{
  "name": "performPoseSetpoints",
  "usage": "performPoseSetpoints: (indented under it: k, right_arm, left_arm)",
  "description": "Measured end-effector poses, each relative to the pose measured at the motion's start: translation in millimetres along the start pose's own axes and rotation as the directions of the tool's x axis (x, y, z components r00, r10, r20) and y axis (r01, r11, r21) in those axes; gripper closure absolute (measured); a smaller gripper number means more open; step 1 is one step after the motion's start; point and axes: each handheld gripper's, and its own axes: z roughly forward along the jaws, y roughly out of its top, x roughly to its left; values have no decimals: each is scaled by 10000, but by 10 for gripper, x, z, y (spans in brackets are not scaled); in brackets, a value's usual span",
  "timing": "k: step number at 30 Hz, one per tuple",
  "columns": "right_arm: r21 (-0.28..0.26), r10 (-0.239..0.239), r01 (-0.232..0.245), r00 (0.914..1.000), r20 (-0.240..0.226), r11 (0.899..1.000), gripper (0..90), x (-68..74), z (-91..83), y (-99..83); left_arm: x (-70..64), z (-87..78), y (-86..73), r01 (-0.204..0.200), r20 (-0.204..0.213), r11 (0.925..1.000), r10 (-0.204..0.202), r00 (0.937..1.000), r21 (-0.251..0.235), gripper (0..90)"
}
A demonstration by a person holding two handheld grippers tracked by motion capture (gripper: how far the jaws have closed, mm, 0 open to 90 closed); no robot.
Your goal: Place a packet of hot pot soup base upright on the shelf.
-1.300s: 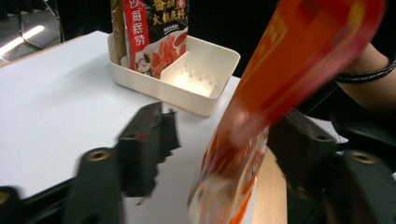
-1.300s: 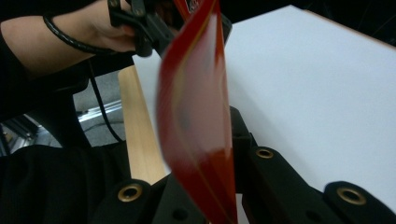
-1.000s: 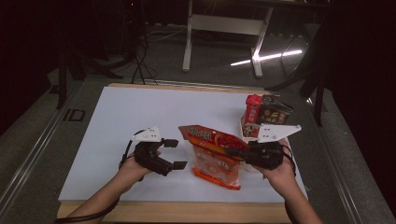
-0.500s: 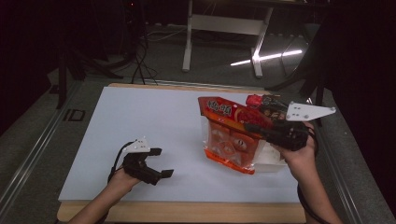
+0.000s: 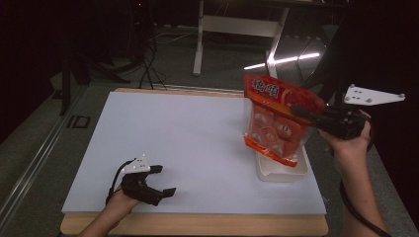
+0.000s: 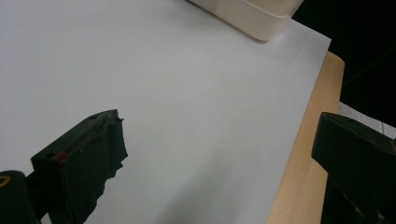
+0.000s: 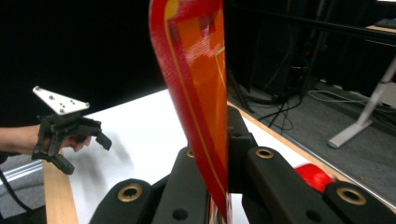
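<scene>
Now the bag hangs higher over the bin, pinched in the right gripper. Left gripper waits wide. Dropping remains.

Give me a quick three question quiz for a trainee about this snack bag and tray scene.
1. True or false: the left gripper is shut on the snack bag.
2. Which gripper holds the bag: A left, B right, C both?
3. Fill in: the bag's lower end hangs over the white ____.

Key: 1 false, its jaws stand open, nothing between them. 2 B, the right gripper. 3 tray.
</scene>
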Motion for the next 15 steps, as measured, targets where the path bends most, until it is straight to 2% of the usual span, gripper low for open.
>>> performPoseSetpoints:
  k: [3,4,8,9,10,15]
  right_arm:
    - [29,81,-81,9998,178,10000,900,-48,-66,-14]
    - [117,167,-171,9992,356,9998,900,-81,-111,-43]
    - [314,325,-344,9977,602,9989,900,-145,-160,-144]
    - [314,325,-344,9977,602,9989,900,-145,-160,-144]
    - [406,505,-532,9967,628,9978,900,-179,-161,-220]
    - [673,613,-661,9956,707,9955,900,-232,-104,-353]
  left_arm:
    - [13,7,-3,46,13,10000,-46,10000,-43,23]
    - [33,19,-10,66,22,10000,-66,10000,-29,23]
    - [60,31,-30,145,-68,9999,-145,9999,-1,24]
    - [60,31,-30,145,-68,9999,-145,9999,-1,24]
    - [65,35,-38,218,-86,9998,-217,9997,43,23]
    - [81,47,-49,260,-62,9997,-259,9996,42,23]
